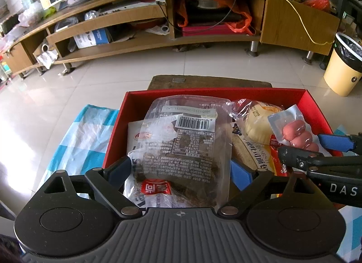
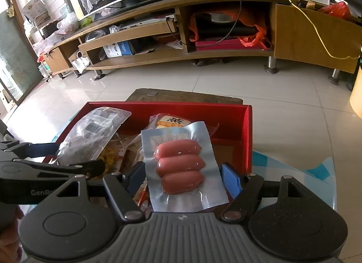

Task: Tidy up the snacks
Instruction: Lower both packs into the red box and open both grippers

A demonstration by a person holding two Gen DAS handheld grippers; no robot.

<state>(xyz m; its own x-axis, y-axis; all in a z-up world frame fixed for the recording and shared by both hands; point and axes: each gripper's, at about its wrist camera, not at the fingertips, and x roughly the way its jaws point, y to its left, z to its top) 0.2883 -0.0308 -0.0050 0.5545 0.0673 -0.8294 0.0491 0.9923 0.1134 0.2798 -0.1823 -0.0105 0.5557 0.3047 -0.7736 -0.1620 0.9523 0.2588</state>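
A red box [image 1: 138, 102] holds several snack packs. My left gripper [image 1: 181, 170] is shut on a clear bag of dark snacks [image 1: 187, 147] and holds it over the box's left half. My right gripper [image 2: 183, 177] is shut on a vacuum pack of three pink sausages [image 2: 181, 163] and holds it over the box [image 2: 246, 134]. In the left wrist view the sausage pack [image 1: 296, 134] and the right gripper [image 1: 316, 147] show at the right. In the right wrist view the clear bag [image 2: 90, 136] and the left gripper [image 2: 70, 156] show at the left. A bread pack [image 1: 255, 125] lies in the box.
The box sits on a blue-and-white checked cloth [image 1: 79, 136] with a dark wooden board [image 1: 203, 82] behind it. A long wooden TV stand [image 1: 158, 36] full of clutter runs along the back. A yellow bin [image 1: 344, 68] stands at the right on the tiled floor.
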